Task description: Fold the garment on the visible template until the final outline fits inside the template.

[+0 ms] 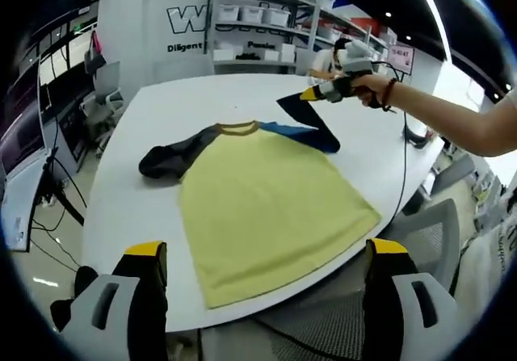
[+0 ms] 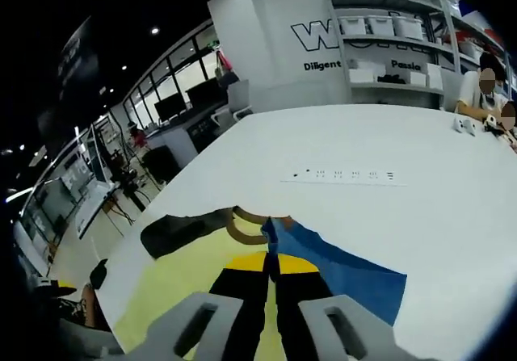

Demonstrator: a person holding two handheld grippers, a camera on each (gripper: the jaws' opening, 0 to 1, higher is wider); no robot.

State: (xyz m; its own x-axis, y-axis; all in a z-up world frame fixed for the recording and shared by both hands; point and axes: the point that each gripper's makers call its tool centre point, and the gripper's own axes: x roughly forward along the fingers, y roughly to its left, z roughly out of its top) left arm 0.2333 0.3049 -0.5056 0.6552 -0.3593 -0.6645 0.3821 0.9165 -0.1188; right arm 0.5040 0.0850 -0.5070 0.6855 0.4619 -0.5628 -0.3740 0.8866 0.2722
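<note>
A yellow T-shirt with dark sleeves lies flat on the white table, hem toward me. Its left sleeve is spread out to the side. My right gripper, held by a person's hand, is shut on the other sleeve and holds it raised above the table, its blue inner side showing. In the right gripper view the jaws close on that sleeve next to the brown collar. My left gripper hangs open over the near table edge, with nothing in it.
A grey mesh chair stands at the near right table edge. A row of small marks lies mid-table. Shelves with white boxes line the back wall. People sit at the far right corner. Desks and monitors stand left.
</note>
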